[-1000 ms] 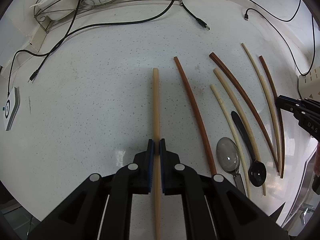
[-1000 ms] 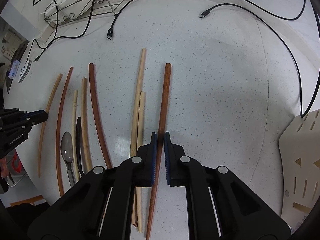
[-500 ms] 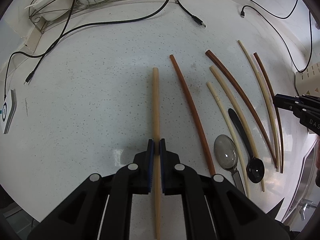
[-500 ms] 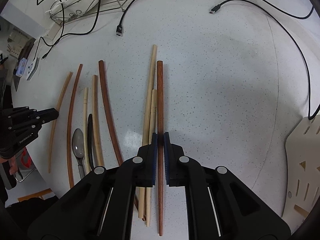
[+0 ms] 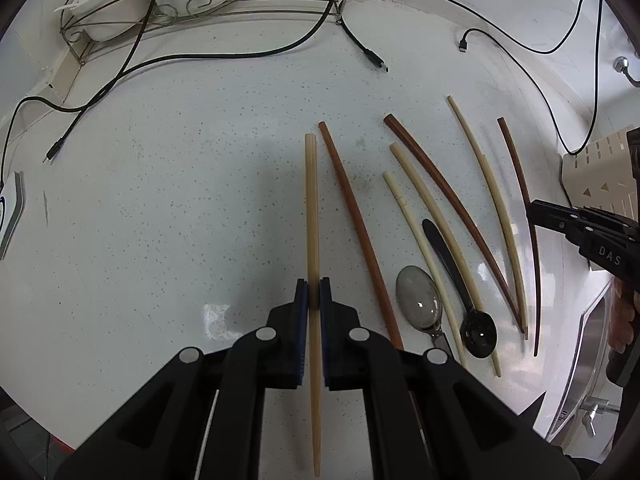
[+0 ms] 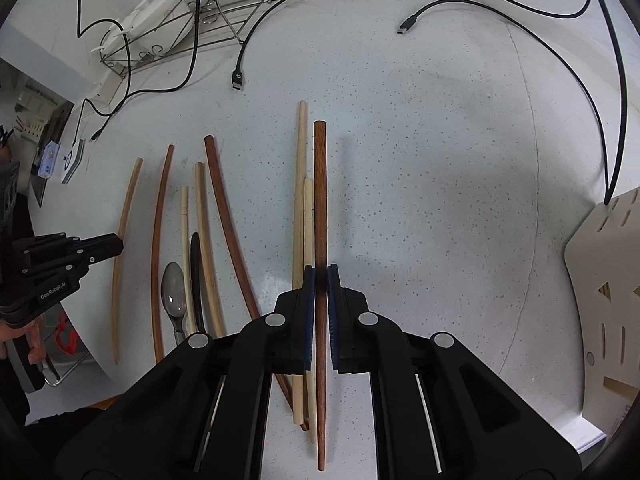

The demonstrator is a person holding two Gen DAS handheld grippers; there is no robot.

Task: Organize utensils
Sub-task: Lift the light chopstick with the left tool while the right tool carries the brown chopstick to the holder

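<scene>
Two grippers, each clamped on one chopstick; your view runs left to right as follows.

Left wrist view: wire rack (image 5: 200,4) at upper left, with black cables (image 5: 240,54) trailing across the white speckled counter (image 5: 160,200). At centre, your left gripper (image 5: 314,292) has its jaws closed on a pale chopstick (image 5: 311,200) that runs straight up the frame. Just right of it lies a reddish-brown chopstick (image 5: 352,216). Further right: a metal spoon (image 5: 418,302), a black spoon (image 5: 460,280) and more pale and dark sticks fanned together.

Right wrist view: loose sticks and both spoons lie at lower left. At centre, your right gripper (image 6: 320,280) has its jaws closed on a dark brown chopstick (image 6: 319,184), with two pale sticks (image 6: 299,200) just beside it on the left. At the right edge sits a beige slotted holder (image 6: 604,280).
</scene>
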